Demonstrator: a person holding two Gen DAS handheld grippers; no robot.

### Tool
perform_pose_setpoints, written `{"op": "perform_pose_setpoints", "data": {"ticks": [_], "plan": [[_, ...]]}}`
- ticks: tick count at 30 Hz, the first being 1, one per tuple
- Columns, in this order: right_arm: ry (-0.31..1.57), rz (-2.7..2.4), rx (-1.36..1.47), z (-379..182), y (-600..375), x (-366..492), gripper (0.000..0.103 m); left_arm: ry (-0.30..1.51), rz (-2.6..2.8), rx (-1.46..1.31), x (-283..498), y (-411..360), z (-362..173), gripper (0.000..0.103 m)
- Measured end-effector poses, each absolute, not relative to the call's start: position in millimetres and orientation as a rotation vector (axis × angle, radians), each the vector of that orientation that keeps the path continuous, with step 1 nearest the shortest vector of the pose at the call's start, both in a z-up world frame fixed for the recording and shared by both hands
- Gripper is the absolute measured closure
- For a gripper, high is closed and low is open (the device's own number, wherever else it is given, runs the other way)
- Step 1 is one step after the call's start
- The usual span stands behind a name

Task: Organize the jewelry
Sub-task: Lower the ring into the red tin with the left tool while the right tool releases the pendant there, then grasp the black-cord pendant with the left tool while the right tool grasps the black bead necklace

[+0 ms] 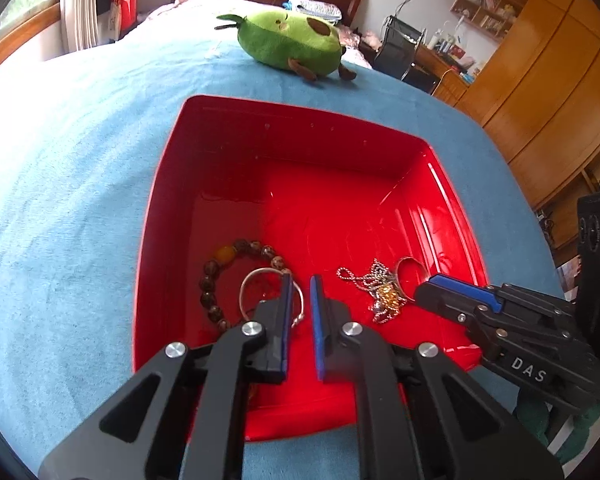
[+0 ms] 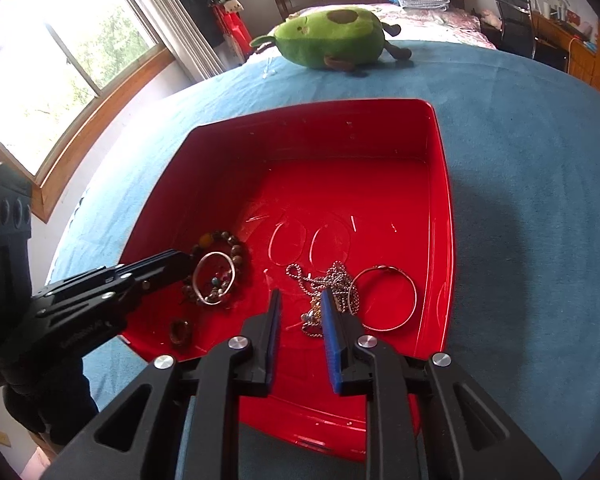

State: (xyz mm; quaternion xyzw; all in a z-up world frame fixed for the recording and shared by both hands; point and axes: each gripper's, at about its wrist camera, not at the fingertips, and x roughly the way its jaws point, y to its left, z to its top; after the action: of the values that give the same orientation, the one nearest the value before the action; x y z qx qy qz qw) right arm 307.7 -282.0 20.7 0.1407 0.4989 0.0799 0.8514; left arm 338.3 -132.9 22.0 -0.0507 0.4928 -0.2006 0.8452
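A red tray [image 1: 260,120] [image 2: 444,208] lies on the blue bedspread and holds the jewelry. A brown bead bracelet [image 1: 220,264] [image 2: 224,240] and a thin silver bangle [image 1: 248,284] [image 2: 216,276] lie at its left. A tangled silver chain with a gold piece [image 1: 380,292] [image 2: 332,280] lies in the middle, a large silver bangle [image 2: 384,300] at the right, a small brown ring [image 2: 180,332] near the front. My left gripper [image 1: 300,284] [image 2: 184,268] is open and empty beside the small bangle. My right gripper [image 2: 300,300] [image 1: 428,288] is open and empty over the chain.
A green avocado plush toy [image 1: 292,40] [image 2: 332,36] lies on the bedspread [image 1: 60,200] [image 2: 540,160] beyond the tray. A wooden headboard, folded towels, a desk with a chair and wooden cupboards stand farther back. A window is on the left.
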Motion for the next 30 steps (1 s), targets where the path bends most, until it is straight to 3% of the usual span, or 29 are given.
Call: {"op": "perform_pose_setpoints", "data": {"ticks": [12, 17, 30], "plan": [[1.008, 0.197, 0.320, 45, -277, 268, 0.082, 1.004, -0.411, -0.103, 287, -114, 46, 0.095], [1.016, 0.210, 0.315, 45, -271, 240, 0.082, 1.008, -0.410, -0.080, 253, -100, 47, 0.087], [1.025, 0.218, 0.343, 17, -260, 131, 0.081, 1.066, -0.456, 0.002, 139, -68, 12, 0.087]]}}
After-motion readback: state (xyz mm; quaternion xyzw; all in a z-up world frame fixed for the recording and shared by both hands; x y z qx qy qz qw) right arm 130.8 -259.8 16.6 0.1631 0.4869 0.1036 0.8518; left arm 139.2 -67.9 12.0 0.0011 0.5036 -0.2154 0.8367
